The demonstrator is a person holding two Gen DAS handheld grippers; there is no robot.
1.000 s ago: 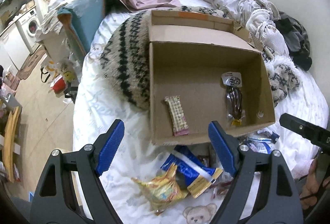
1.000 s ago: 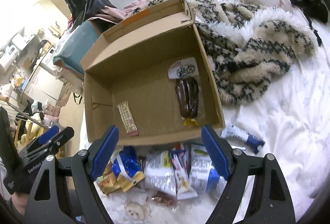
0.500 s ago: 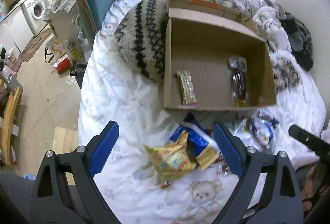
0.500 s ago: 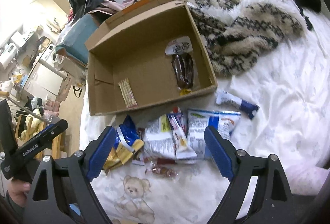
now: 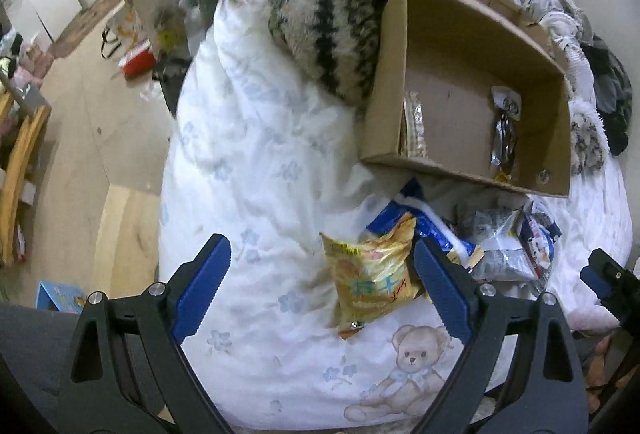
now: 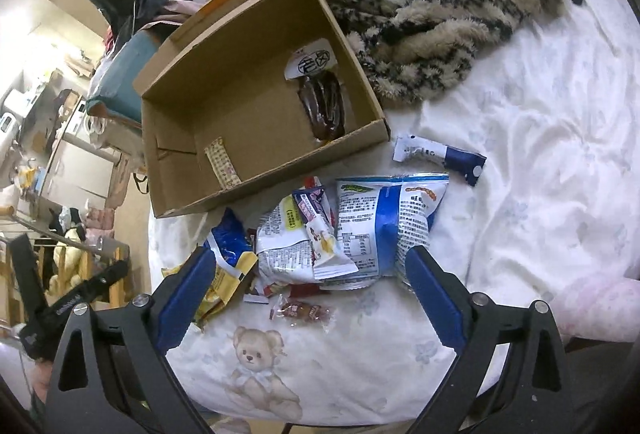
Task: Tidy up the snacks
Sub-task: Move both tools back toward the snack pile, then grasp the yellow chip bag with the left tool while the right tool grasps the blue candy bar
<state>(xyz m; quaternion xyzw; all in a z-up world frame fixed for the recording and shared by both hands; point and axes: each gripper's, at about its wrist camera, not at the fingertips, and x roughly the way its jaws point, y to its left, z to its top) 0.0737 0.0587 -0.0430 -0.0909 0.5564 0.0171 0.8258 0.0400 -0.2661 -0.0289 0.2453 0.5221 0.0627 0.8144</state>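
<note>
Both grippers, left and right, hang with jaws spread wide and empty above the snack pile. The cardboard box lies just beyond the pile, holding a dark sausage pack and a slim bar. We judge the yellow bag, between the left fingers, the easiest pick: descend squarely and pinch one loose edge. Overlapping wrappers hide each other's outlines, and the small packets nearest the right gripper are hard to identify.
</note>
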